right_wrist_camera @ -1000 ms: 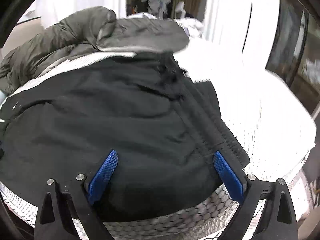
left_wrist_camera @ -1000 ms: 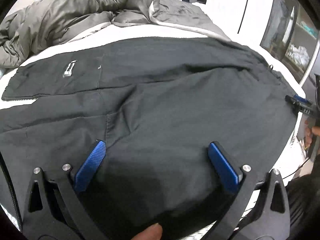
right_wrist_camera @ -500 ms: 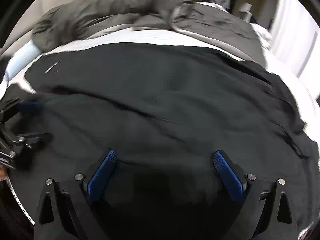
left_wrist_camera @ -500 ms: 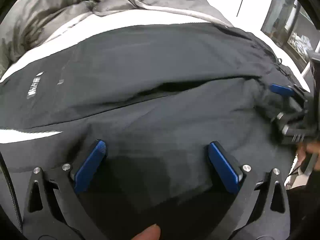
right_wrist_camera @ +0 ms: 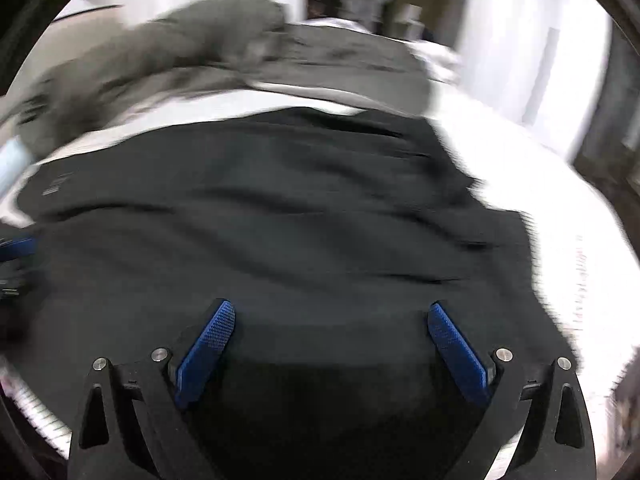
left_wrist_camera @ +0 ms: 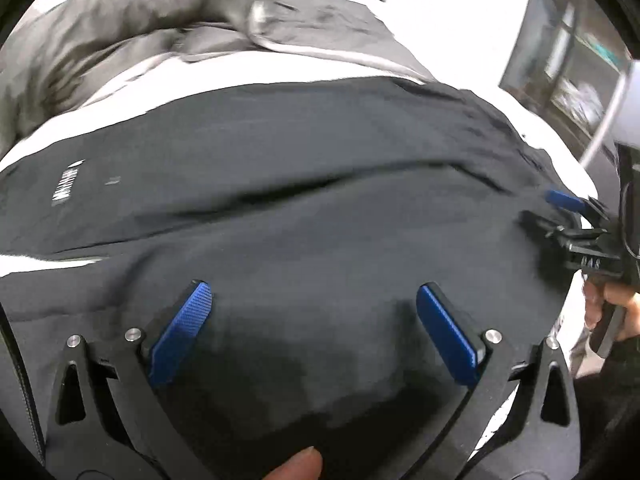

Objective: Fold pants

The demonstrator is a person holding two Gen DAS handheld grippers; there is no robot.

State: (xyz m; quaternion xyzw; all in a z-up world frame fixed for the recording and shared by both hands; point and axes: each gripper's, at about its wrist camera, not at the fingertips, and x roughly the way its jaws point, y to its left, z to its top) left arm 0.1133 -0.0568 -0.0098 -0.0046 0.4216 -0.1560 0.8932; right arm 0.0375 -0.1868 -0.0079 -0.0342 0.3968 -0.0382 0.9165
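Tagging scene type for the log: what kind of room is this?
Most likely a bedroom. The black pants lie spread on a white bed, a rumpled grey duvet is heaped behind them, and a glass-fronted cabinet stands at the right.

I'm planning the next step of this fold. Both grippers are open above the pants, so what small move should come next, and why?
Probably lower the left gripper and right gripper onto the near edge of the black pants and close. Both are open with nothing gripped, and the pants lie spread across the white bed, one long crease already showing.
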